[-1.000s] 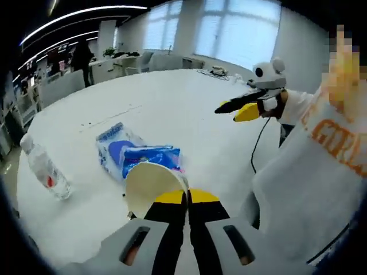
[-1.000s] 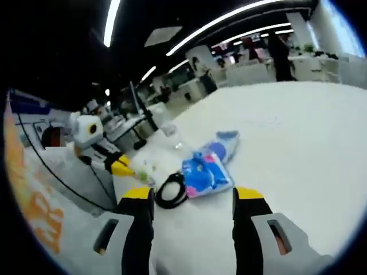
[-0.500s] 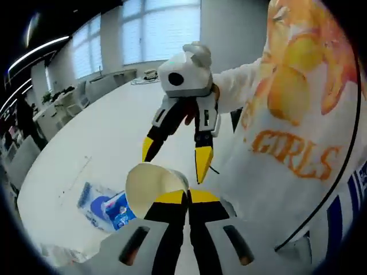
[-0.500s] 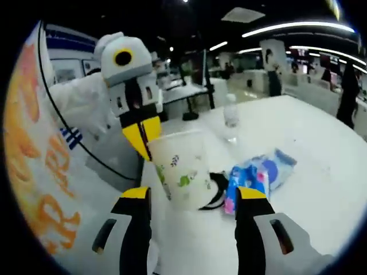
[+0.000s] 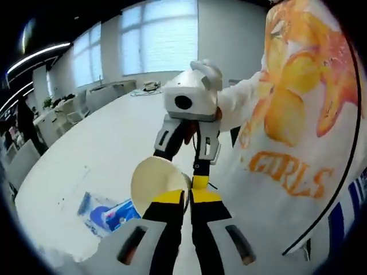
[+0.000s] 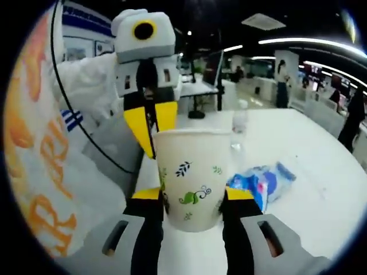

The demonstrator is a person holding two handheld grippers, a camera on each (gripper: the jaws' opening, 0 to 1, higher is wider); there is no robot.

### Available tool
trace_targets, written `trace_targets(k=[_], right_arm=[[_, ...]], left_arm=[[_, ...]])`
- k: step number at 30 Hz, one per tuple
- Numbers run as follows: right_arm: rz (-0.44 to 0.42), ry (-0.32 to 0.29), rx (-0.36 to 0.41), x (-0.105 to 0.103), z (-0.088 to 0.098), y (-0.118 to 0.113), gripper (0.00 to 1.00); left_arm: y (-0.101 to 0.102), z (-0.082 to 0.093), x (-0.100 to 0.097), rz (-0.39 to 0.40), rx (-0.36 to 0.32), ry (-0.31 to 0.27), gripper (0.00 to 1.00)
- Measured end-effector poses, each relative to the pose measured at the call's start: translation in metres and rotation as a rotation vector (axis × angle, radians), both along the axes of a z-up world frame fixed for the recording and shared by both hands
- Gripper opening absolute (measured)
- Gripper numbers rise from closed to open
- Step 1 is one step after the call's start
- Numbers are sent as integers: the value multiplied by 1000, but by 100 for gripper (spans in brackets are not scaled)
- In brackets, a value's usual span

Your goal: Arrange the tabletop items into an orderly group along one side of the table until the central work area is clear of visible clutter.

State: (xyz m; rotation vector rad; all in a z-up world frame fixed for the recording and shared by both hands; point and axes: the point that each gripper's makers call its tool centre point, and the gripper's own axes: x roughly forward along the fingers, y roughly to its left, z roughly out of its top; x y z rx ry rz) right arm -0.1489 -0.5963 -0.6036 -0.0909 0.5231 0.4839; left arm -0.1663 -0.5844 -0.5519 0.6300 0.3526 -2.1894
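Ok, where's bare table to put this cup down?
Open tabletop lies beyond the blue packet, toward the windows. In the right gripper view, table right of the packet is bare too. It's crowded near the person: the cup, bottle and packet cluster there.

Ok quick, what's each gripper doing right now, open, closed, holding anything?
Left gripper: shut on the paper cup's rim.
Right gripper: jaws against both sides of the same paper cup, holding it.
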Motion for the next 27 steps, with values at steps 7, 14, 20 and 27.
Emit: trace_targets(k=[7, 14, 20, 27], right_arm=[[-89, -33, -23, 8, 4, -7, 38], [-129, -42, -52, 11, 2, -7, 39], [-122, 3, 16, 8, -5, 0, 40], [-181, 39, 68, -4, -14, -9, 48]], left_arm=[[-6, 10, -1, 63, -24, 11, 21], [-14, 8, 2, 99, -33, -26, 0], [-7, 0, -2, 39, 9, -60, 0], [-6, -9, 45, 78, 5, -213, 0]])
